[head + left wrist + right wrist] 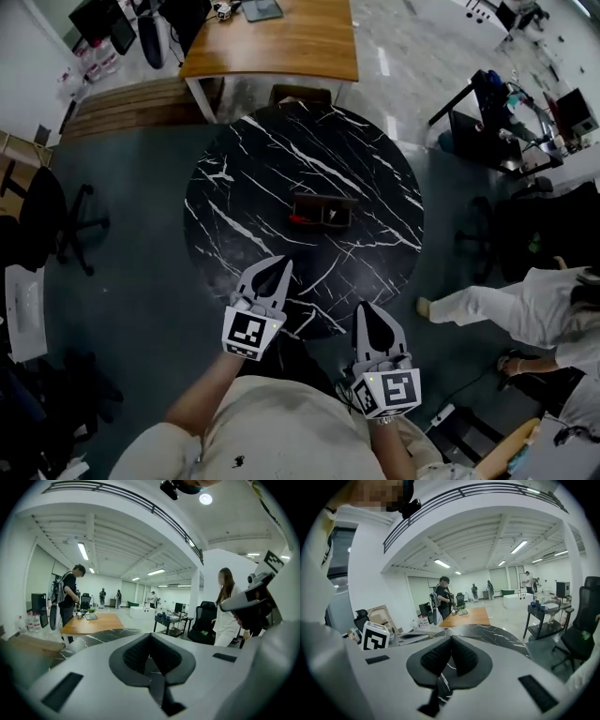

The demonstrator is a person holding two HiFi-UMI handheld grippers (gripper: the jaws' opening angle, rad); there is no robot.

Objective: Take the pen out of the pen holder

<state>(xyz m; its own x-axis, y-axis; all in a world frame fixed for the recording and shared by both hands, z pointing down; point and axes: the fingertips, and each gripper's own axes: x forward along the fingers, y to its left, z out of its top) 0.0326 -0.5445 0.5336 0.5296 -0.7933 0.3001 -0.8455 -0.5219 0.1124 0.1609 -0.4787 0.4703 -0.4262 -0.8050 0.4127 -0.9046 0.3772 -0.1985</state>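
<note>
The holder (325, 212) sits mid-bench (244, 178) with the red pen (298, 219) at its left end, while the left gripper (280, 266) and right gripper (367, 311), well short of the holder, hover with jaws together, empty.

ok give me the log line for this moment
stage: pre-reach | left gripper: shut, empty, over near table edge | right gripper: shut, empty | red pen: in pen holder, untouched

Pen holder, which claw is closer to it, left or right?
Left. The left claw is over the table, short of the pen holder; the right claw hangs farther back near the table's rim.
</note>
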